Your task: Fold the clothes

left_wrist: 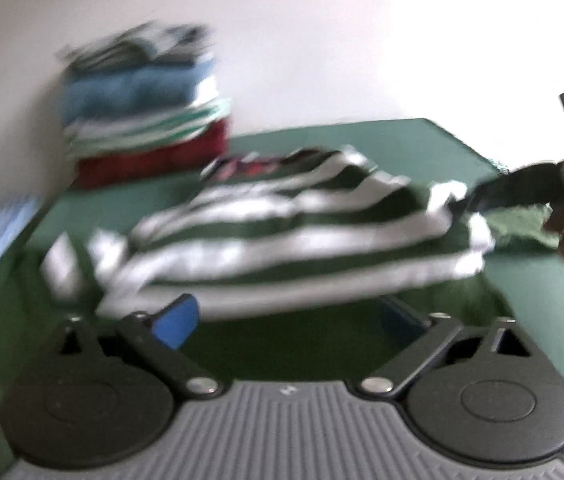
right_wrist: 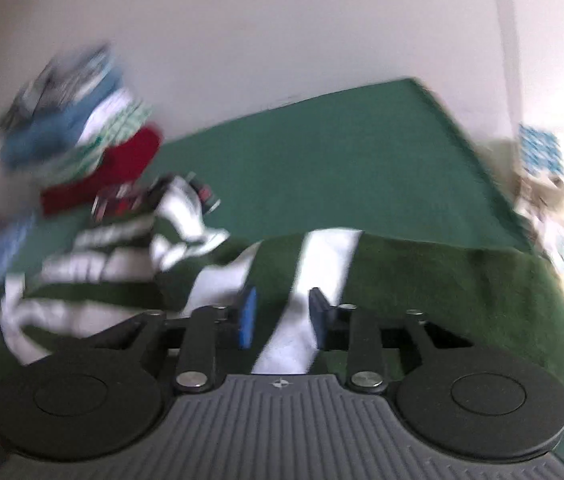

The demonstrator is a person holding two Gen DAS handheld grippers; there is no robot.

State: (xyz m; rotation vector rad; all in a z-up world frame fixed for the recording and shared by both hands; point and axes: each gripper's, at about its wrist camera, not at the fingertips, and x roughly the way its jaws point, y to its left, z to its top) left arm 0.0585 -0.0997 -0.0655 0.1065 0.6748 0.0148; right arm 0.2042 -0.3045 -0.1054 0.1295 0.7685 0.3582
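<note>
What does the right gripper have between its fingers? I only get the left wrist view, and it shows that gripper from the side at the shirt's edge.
Observer: In the right wrist view, the right gripper has its fingers set narrowly apart, with a white stripe of the green-and-white striped shirt between them.
Operator: Is anything beyond the table's right edge?
Observer: Yes, something with a blue-and-white pattern, too blurred to identify.
Operator: Does the shirt reach that edge?
Observer: Its plain green part spreads toward it.

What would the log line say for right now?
left gripper: open | right gripper: open | striped shirt: crumpled on green table
</note>
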